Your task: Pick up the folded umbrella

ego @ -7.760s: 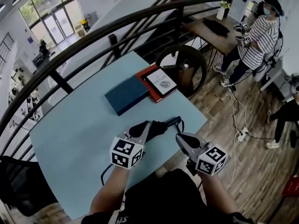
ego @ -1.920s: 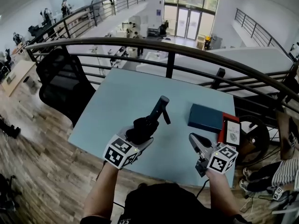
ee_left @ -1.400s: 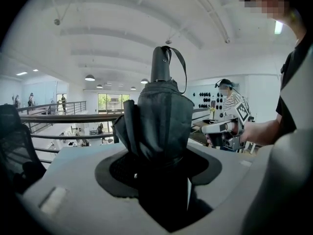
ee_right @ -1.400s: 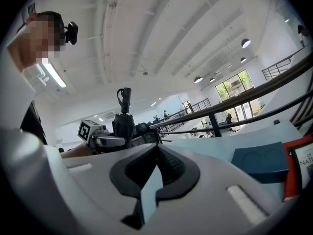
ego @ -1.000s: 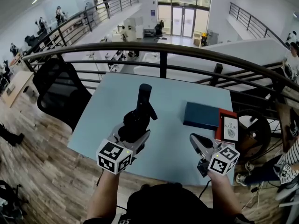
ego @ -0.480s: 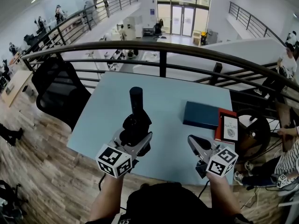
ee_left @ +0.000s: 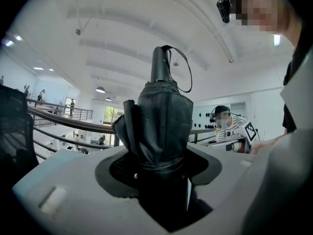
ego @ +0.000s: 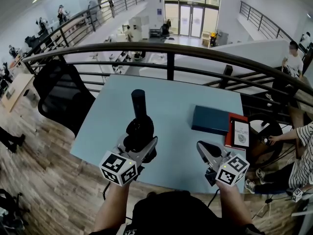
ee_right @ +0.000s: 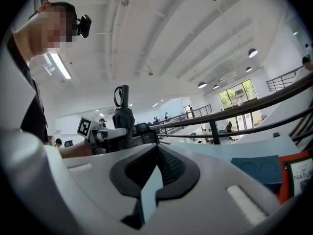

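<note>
Left gripper point(ego: 141, 148): clamped round folded umbrella point(ego: 138, 124), upright, handle end with strap uppermost, held clear above blue table point(ego: 171, 99). Right gripper point(ego: 206, 148): jaws together, nothing between, near table's front edge, apart from umbrella. Right side of table: blue book point(ego: 210, 120) beside red book point(ego: 238, 133).

in the head view the lower end of the folded umbrella point(ego: 139, 124) is hidden inside the left gripper point(ego: 138, 146), and the person's body point(ego: 171, 214) covers the near edge of the blue table point(ego: 112, 111). in the right gripper view the red book point(ee_right: 283, 187) is cut off by the right edge, while in the left gripper view the black chair point(ee_left: 14, 131) runs off the left edge.
</note>
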A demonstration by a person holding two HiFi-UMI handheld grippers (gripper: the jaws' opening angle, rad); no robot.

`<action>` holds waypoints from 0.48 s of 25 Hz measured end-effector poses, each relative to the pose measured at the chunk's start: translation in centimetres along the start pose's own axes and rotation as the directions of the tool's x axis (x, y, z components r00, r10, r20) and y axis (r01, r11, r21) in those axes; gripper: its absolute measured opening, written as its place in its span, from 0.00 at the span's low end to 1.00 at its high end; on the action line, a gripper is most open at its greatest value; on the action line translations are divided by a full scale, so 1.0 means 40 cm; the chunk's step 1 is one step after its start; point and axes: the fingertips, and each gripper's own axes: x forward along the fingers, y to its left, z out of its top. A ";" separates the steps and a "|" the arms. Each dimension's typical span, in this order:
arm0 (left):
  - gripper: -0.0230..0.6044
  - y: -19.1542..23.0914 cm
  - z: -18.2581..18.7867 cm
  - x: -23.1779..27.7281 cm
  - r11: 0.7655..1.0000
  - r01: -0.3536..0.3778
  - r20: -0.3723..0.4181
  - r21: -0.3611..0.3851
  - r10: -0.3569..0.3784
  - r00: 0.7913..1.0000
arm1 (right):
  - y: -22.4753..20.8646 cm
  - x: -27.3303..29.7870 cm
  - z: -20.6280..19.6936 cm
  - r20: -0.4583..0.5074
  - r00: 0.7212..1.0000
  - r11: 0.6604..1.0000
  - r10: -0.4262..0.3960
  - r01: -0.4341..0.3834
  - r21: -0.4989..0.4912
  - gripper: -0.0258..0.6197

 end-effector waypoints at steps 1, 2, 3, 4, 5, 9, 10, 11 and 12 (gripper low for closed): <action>0.47 -0.001 0.005 -0.003 1.000 0.008 0.016 -0.009 -0.008 1.000 | 0.001 0.001 0.002 0.003 1.000 1.000 -0.002 0.002 -0.004 0.04; 0.47 -0.003 0.011 -0.006 1.000 0.019 0.036 -0.022 -0.018 0.999 | 0.001 0.001 0.003 0.006 1.000 1.000 -0.004 0.004 -0.008 0.04; 0.47 -0.006 0.017 -0.009 0.999 0.029 0.055 -0.036 -0.027 0.998 | 0.001 0.000 0.005 0.010 1.000 1.000 -0.005 0.005 -0.011 0.04; 0.47 -0.009 0.022 -0.011 0.998 0.036 0.070 -0.045 -0.033 0.997 | 0.001 -0.001 0.006 0.013 1.000 1.000 -0.006 0.006 -0.016 0.04; 0.47 -0.011 0.025 -0.012 0.998 0.039 0.079 -0.048 -0.036 0.996 | 0.002 -0.003 0.008 0.017 1.000 1.000 -0.006 0.006 -0.021 0.04; 0.47 -0.016 0.021 -0.009 0.999 0.028 0.062 -0.024 -0.027 0.998 | 0.009 -0.008 0.014 0.028 1.000 0.999 -0.001 0.002 -0.033 0.04; 0.47 -0.015 0.019 -0.008 0.999 0.025 0.055 -0.021 -0.024 0.998 | 0.010 -0.008 0.015 0.031 1.000 0.999 0.001 0.000 -0.032 0.04; 0.47 -0.015 0.016 -0.006 0.999 0.024 0.050 -0.023 -0.022 0.998 | 0.010 -0.008 0.016 0.034 0.999 0.999 0.002 0.000 -0.033 0.04; 0.47 -0.015 0.014 -0.004 0.999 0.023 0.049 -0.026 -0.022 0.999 | 0.010 -0.009 0.016 0.035 0.999 0.999 0.001 0.000 -0.035 0.04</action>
